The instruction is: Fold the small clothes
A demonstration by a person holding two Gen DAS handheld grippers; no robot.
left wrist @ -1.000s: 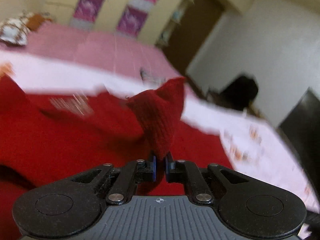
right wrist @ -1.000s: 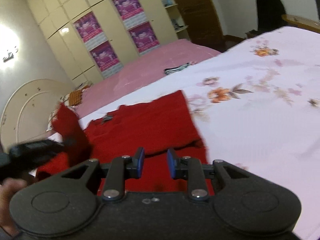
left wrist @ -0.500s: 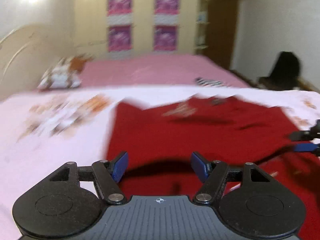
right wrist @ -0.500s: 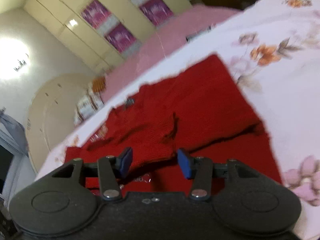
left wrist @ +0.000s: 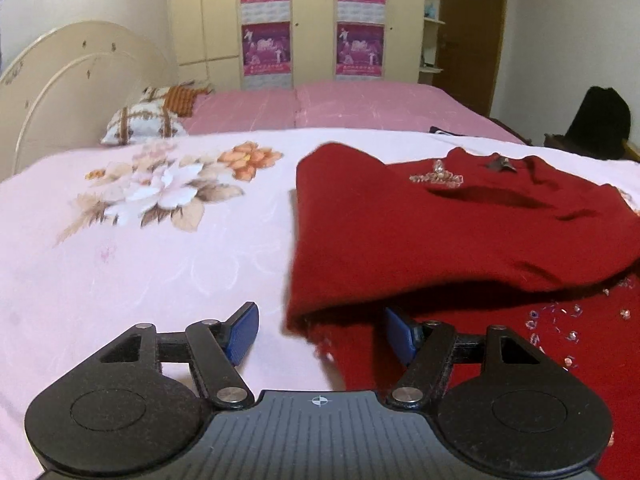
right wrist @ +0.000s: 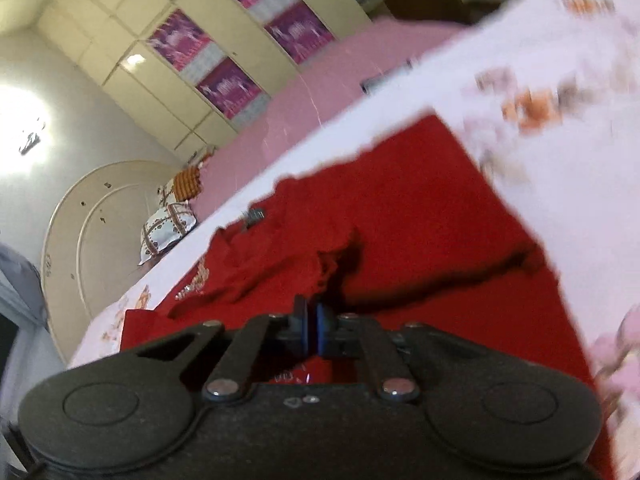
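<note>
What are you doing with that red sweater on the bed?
A person with a gripper in each hand is folding a red sweater on the flowered bedsheet. One side is already folded over. The left gripper is open at the sweater's folded edge, holding nothing. The right gripper is shut, and seems to pinch a bit of the red fabric.

Both wrist views look forward and down along their fingers, close over the bed (left wrist: 120,280). They share the red sweater (left wrist: 440,240) and far wardrobe (left wrist: 312,20).
</note>
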